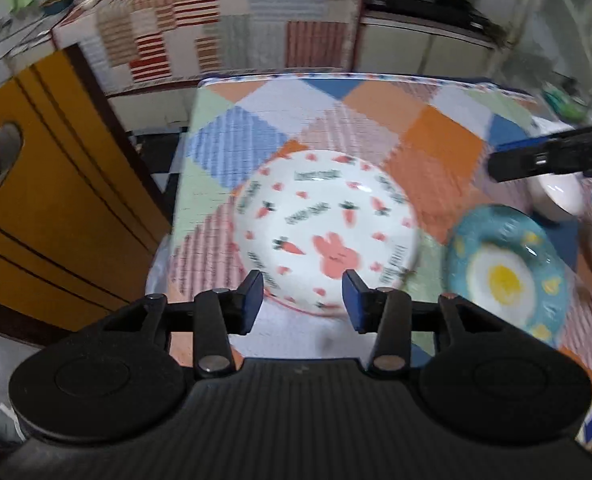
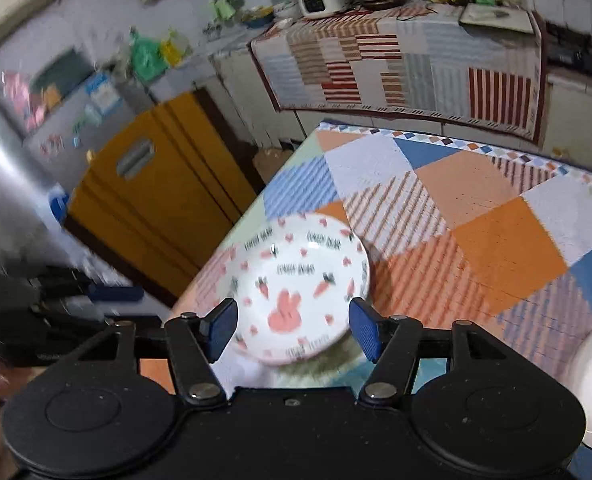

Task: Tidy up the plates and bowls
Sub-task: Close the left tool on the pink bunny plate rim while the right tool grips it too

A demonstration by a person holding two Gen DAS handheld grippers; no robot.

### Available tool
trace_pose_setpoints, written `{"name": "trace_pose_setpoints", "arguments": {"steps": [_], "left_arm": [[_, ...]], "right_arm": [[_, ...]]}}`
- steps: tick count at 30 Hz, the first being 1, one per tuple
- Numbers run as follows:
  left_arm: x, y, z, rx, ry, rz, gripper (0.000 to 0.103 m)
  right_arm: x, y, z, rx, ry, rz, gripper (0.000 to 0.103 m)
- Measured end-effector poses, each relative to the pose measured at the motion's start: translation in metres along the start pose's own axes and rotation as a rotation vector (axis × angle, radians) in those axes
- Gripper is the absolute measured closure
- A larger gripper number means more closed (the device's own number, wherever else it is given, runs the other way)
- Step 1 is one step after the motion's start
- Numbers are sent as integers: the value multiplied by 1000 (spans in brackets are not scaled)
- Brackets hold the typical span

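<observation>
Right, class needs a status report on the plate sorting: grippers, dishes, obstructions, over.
Left gripper open, empty. Right gripper open, empty. Rabbit-and-carrot plate flat on the patchwork tablecloth, teal fried-egg plate beside it. Nothing blocking.

Yellow cabinet [image 2: 155, 184], checkered tablecloth [image 2: 476, 216], possibly tiled wall [image 2: 75, 20]

White plate [image 1: 324, 232] with pink rabbit and carrots: short dark printed word groups repeated around rim and across middle, too blurred to read. Same plate in right wrist view [image 2: 296, 284]: lettering again smeared, not legible. Far counter, white appliance [image 2: 316, 0]: dark front panel, no readable characters.
</observation>
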State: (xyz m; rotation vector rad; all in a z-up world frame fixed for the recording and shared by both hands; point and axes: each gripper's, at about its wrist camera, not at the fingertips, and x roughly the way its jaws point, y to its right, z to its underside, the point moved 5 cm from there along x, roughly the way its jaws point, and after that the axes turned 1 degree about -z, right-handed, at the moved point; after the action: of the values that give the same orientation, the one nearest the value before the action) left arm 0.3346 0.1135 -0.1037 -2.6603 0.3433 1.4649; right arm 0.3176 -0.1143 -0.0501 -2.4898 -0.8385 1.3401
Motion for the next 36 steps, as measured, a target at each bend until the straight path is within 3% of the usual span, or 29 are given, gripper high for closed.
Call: {"name": "trace_pose_setpoints", "arguments": {"steps": [3,8,12,14,16,18,22,26,28,32,36], "left_arm": [[19,-12,-1,-16,0,19,44],[45,-18,0,-19,-16,10,43],[59,-17,1,0,-10,-4,43],[67,-19,3,1,0,-55,43],[70,-21,7,-27,25,-100,43],[75,-21,10,-36,27,-67,43],[81,-23,11,-40,45,-76,44],[96,-28,13,-88,34,-38,45],[106,-31,15,-109,27,-36,47],[117,-38,14,-197,45,20,58],[125,-38,15,-202,43,12,65]], "right_arm": [[15,14,-6,42,32,-30,36],[50,34,0,53,10,58,36],[76,44,8,42,-37,78,36],[87,49,11,72,-39,78,36],[98,59,14,180,-45,87,36],[107,62,18,251,-64,76,36],[120,61,19,244,-65,115,36],[132,72,24,317,-51,121,37],[135,75,28,335,-41,116,50],[137,77,31,347,-20,90,62],[141,78,31,365,-38,58,74]]}}
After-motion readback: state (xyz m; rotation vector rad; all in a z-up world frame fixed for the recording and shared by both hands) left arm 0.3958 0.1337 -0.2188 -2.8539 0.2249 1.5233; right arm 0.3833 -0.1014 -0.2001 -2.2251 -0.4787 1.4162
